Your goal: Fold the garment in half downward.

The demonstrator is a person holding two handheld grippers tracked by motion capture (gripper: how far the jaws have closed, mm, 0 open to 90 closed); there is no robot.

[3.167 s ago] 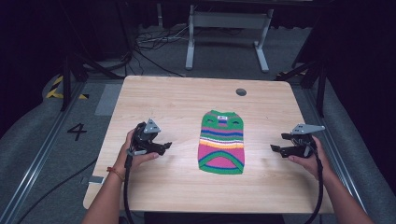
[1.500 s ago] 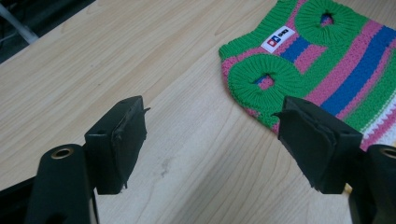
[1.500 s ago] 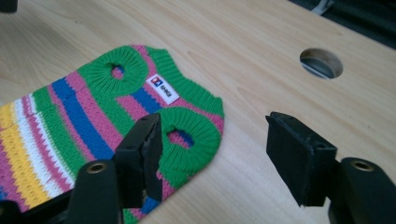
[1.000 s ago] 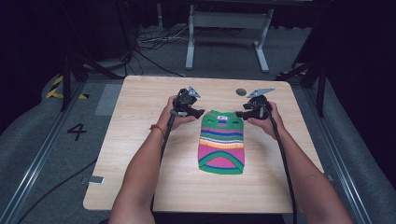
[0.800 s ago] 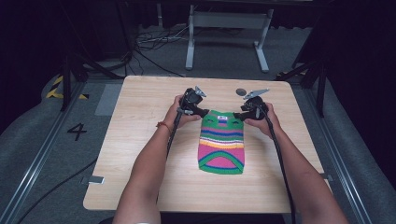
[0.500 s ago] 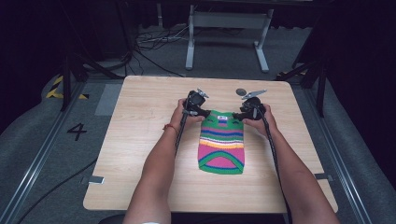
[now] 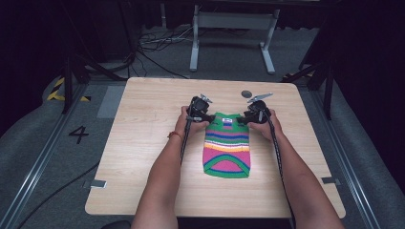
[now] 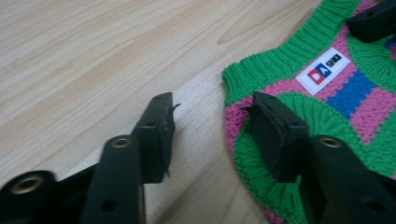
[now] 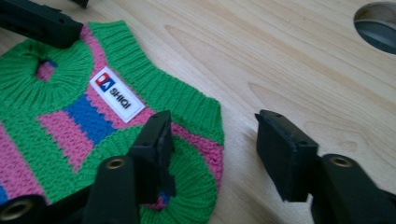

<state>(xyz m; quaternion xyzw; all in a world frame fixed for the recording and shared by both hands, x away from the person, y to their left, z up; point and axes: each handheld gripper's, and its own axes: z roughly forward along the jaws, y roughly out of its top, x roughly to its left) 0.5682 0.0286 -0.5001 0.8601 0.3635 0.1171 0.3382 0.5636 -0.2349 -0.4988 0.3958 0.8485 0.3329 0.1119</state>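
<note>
Both tools moved in from bench edges to sweater [image 7: 227, 145] collar: left tool [image 8: 210, 126] and right tool [image 9: 212, 149] open, straddling its corners. Light wood bench [image 7: 143, 133], grey carpet, floor mark "4" [image 7: 78, 134]. Label [image 9: 116, 94] reads "SHIQI".

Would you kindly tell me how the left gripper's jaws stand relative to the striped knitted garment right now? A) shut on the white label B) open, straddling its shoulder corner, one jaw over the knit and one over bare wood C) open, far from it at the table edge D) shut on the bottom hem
B: in the left gripper view the left gripper is open, one jaw over the knitted garment, the other over the bare wooden table.
</note>
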